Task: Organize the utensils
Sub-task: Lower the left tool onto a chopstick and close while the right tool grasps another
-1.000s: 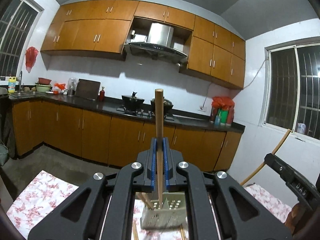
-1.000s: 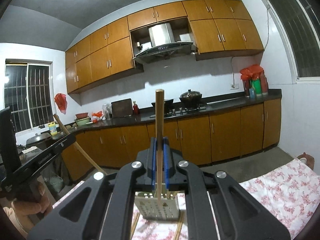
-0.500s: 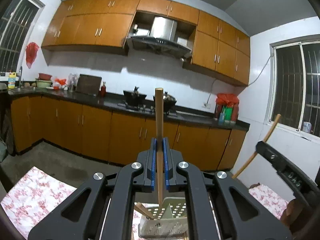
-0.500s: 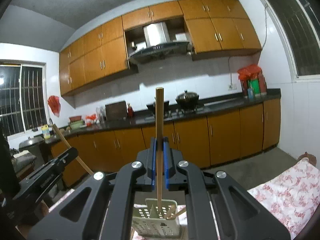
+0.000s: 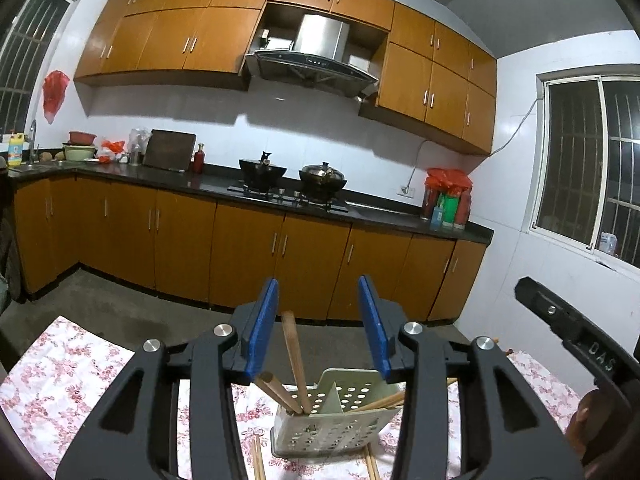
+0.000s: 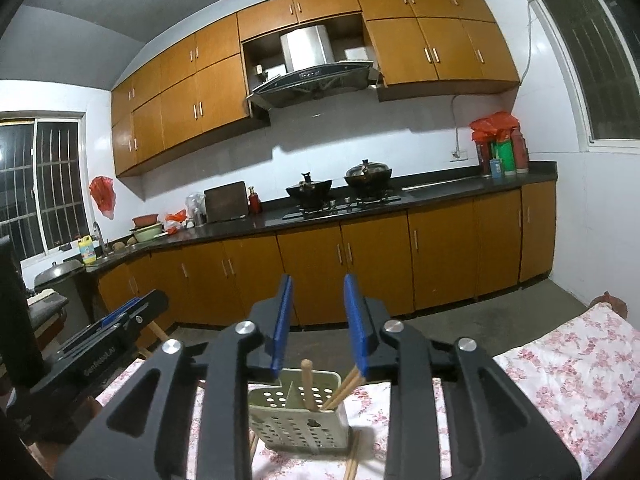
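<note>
A pale perforated utensil holder [image 5: 332,424] stands on the floral tablecloth [image 5: 60,372] just below both grippers. The jaws of my left gripper [image 5: 319,326] are opening; a wooden chopstick [image 5: 294,356] leans free between the blue pads, its lower end in the holder's left compartment beside another chopstick. In the right wrist view the jaws of my right gripper [image 6: 319,322] are opening too. A chopstick [image 6: 307,380] stands loose below them in the holder [image 6: 296,424], untouched by either pad. More chopsticks [image 6: 344,386] lean in the right compartment.
Loose chopsticks [image 5: 258,456] lie on the cloth beside the holder's base, one more [image 6: 352,456] at its right. The other gripper shows at each view's edge [image 5: 580,344] [image 6: 100,344]. Behind the table are a bare floor and kitchen cabinets [image 5: 280,248].
Both grippers sank toward the holder and went from shut on upright chopsticks to open. Each chopstick has dropped down into the holder.
</note>
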The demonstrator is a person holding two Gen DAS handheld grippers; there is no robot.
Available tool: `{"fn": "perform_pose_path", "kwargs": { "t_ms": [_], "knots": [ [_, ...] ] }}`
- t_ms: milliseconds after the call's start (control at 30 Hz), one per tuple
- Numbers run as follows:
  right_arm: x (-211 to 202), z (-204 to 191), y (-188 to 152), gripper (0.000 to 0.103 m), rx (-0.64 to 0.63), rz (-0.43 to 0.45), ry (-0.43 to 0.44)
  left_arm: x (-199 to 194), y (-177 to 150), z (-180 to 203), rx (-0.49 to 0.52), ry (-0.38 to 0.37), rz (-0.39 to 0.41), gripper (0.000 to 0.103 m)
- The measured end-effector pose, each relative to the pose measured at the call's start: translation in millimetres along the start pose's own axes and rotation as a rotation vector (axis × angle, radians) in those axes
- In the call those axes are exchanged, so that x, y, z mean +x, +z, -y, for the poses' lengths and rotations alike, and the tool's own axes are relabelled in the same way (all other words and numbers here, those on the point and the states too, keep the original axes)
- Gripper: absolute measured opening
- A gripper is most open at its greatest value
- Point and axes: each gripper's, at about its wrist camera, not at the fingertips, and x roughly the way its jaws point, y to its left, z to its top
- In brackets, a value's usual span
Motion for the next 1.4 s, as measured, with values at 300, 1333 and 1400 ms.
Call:
{"fn": "perform_pose_path", "kwargs": {
  "t_ms": [300,1333,1400],
  "knots": [
    [-36.8,46.5,-29.4,0.037,0.057,-0.116,-0.129,-53.7,1.2,-20.1,-0.029,0.022,0.048,0.047],
    [18.2,21.1,-231.5,0.009,-0.003,-0.733,-0.112,-27.5,-202.2,-57.1,-0.049,0.062,-0.609,0.035],
    [17.9,33.7,-228.9,0.008,0.029,-0.727,-0.143,-26.1,-205.2,-54.5,-0.047,0.047,-0.623,0.029]
  ]
}}
